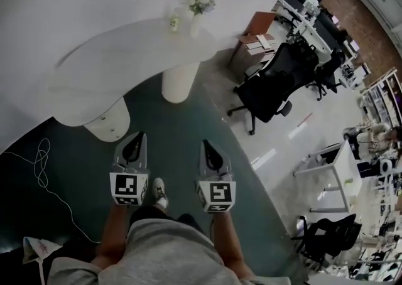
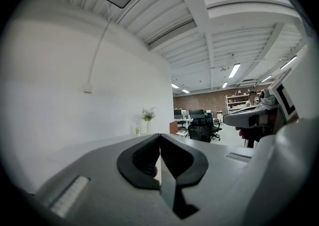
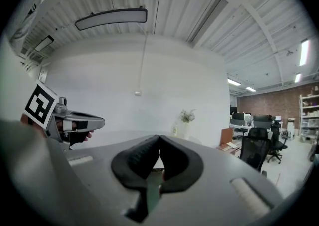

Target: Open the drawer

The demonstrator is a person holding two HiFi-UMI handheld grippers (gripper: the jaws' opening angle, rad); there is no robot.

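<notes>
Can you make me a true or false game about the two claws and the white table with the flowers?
1. The left claw is shut with nothing in it. True.
2. The right claw is holding a flower. False: it is shut and empty.
3. A vase of flowers stands on the white table. True.
4. The office chair near the table is red. False: it is black.
5. Both claws are touching the table. False: the person holds them in the air, short of the table.
</notes>
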